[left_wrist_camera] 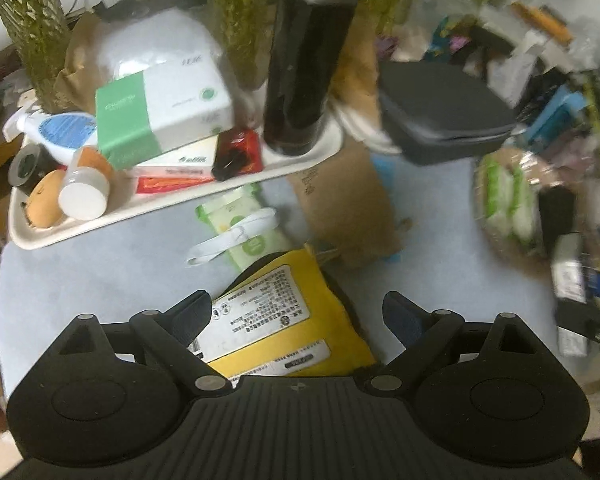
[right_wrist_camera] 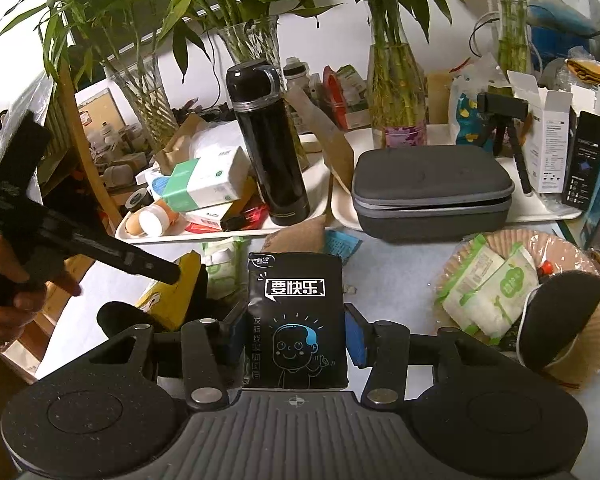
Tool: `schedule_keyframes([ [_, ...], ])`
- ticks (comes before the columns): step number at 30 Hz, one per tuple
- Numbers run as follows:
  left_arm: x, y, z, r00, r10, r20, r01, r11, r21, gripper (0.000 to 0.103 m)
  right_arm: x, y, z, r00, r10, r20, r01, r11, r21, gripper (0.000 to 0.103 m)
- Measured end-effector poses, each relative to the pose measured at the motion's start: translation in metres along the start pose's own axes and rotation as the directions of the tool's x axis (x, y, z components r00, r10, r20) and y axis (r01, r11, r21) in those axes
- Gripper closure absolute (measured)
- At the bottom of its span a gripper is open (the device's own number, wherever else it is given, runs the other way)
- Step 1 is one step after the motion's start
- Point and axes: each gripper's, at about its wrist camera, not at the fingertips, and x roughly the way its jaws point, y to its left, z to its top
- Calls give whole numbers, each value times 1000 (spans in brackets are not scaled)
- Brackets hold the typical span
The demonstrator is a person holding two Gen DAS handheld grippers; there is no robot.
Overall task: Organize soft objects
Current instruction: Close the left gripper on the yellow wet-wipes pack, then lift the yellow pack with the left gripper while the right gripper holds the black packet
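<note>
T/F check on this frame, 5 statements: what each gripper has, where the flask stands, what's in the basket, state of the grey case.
1. The right gripper is shut on a black tissue pack. True.
2. The left gripper is clamped on the yellow pack. False: its jaws are open over it.
3. The black flask lies on its side. False: it stands upright on the white tray.
4. The basket holds green-and-white packs. True.
5. The grey case is open. False: it is closed.
</note>
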Motion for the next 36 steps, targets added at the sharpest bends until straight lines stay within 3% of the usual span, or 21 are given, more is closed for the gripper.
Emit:
schedule_keyframes([
  [5,22,-6,2,985,150,-84,-152,988,-19,9,-1,-3,0,1000,3,4,-3,1000,11,51],
  [11,39,-8,4,973,168,-161,-181,981,-65,8,-2,-3,1,1000,8,7,-8,1000,18,51],
  [16,44,-1,6,974,123,-191,-152,977,-147,11,-2,-3,0,1000,5,4,-5,1000,18,51],
  [21,28,6,4,983,58,-177,-92,977,-190,53,-3,-5,0,1000,3,3,-3,1000,21,51],
  [24,17,12,5,985,38,-169,-71,978,-198,68,-3,-5,0,1000,3,6,-3,1000,24,51],
  [36,-24,69,-14,994,-68,-88,39,955,-293,89,-2,3,1,1000,5,5,-5,1000,7,51],
])
